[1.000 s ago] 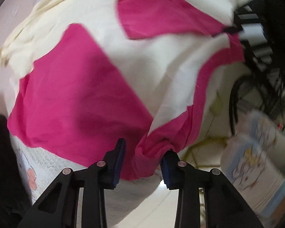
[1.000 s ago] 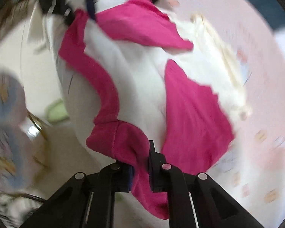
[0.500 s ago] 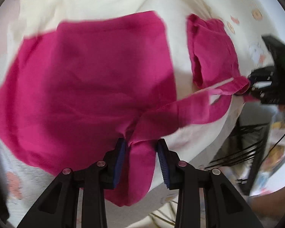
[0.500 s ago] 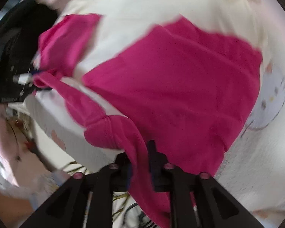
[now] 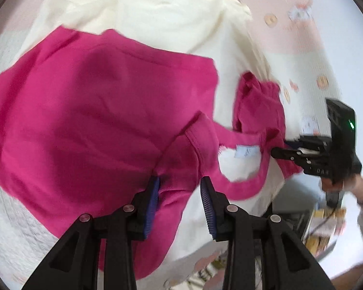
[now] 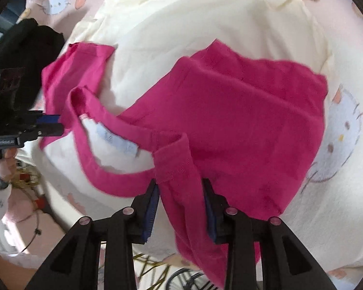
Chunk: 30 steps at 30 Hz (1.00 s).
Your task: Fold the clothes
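"On the cloth, spread nearly flat, lies the shirt. In my left view its body fills nine o'clock through the centre. One sleeve lies off at three, and the collar loops open between the two tools."

"How will it handle?"

"I'd judge it light, soft and limp, with no stiffness at all. It'll sag, drag and wrinkle wherever I don't carry it, and it should slide easily over the cloth. The shoulder seams either side of the collar are the best hold, since the cloth is doubled there."

"Is that where you have it?"

"Yes. My left gripper is pinching a bunched shoulder, with cloth filling the gap between its pads. My right gripper has the other shoulder between its jaws, but those have just been opening. The fabric there looks loose rather than squeezed."

"And the label?"

"The label shows inside the collar at nine in my right view, so that side of the shirt faces up."

"Any room to move?"

"There's plenty toward twelve, where the cloth runs on, with the cartoon sheet beyond it at three. The tight side is six. The bed edge falls away just behind both tools, the shirt's near end hangs over it, and there's clutter below. I'd fold toward twelve, away from that drop."
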### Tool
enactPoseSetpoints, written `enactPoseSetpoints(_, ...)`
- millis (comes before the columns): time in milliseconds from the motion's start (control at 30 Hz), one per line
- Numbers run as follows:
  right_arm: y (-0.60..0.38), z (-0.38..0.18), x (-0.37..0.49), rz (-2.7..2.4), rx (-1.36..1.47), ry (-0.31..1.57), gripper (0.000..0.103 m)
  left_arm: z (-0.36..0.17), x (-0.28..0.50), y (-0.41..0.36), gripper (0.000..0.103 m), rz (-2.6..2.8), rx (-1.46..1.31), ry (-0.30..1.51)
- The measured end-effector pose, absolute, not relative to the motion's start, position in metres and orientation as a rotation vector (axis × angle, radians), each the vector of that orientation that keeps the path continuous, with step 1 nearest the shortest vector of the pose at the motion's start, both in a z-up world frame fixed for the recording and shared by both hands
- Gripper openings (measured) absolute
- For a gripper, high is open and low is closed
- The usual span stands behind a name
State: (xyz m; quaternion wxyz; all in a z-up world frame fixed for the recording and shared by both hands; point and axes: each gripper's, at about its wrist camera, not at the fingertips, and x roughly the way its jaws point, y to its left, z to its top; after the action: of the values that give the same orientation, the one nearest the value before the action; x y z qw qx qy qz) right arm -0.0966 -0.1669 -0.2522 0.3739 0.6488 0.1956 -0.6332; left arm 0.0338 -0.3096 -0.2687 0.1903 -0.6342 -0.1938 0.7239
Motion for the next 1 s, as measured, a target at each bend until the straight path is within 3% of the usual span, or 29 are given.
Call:
enactPoseSetpoints(67,-0.176,-0.247,-0.095,-1.649,1.62,0.529,0.01,-0.269,0.041,-0.32,0.03,2.078,-1.779,-0.677)
enactPoseSetpoints(133,-0.187,-0.239,-0.096,-1.691,1.59,0.519,0.01,-0.271,0.048,-0.326,0.022,2.115,-1.774,-0.757)
enactPoseSetpoints(400,-0.168,-0.216,-0.082,-1.852,1.451,0.463,0.011,-0.256,0.071,-0.344,0.023,2.287,-1.798,-0.876)
enactPoseSetpoints(433,-0.152,-0.217,-0.085,-1.843,1.48,0.466,0.014,-0.253,0.072,-0.347,0.023,2.316,-1.816,-0.894)
enactPoseSetpoints(500,-0.105,-0.217,-0.067,-1.857,1.548,0.474,0.042,-0.247,0.072,-0.354,0.027,2.281,-1.861,-0.974)
enactPoseSetpoints(567,-0.086,-0.195,-0.045,-1.873,1.55,0.504,0.054,-0.233,0.074,-0.359,0.04,2.243,-1.836,-1.025)
enactPoseSetpoints(600,-0.079,-0.183,-0.041,-1.872,1.534,0.524,0.054,-0.224,0.076,-0.36,0.056,2.258,-1.826,-1.008)
enactPoseSetpoints(633,-0.073,-0.171,-0.036,-1.87,1.519,0.544,0.054,-0.211,0.078,-0.359,0.067,2.298,-1.821,-0.939)
enactPoseSetpoints(733,-0.058,-0.13,-0.021,-1.871,1.491,0.647,0.061,-0.166,0.091,-0.36,0.068,2.377,-1.79,-0.674)
enactPoseSetpoints(767,-0.054,-0.115,-0.014,-1.87,1.484,0.692,0.07,-0.155,0.097,-0.36,0.068,2.384,-1.778,-0.607)
enactPoseSetpoints(900,-0.055,-0.075,0.033,-1.886,1.299,0.945,0.071,-0.121,0.123,-0.332,0.068,2.476,-1.713,-0.187)
enactPoseSetpoints(1000,-0.058,-0.054,0.052,-1.934,1.156,1.01,0.071,-0.098,0.143,-0.321,0.068,2.59,-1.616,0.034)
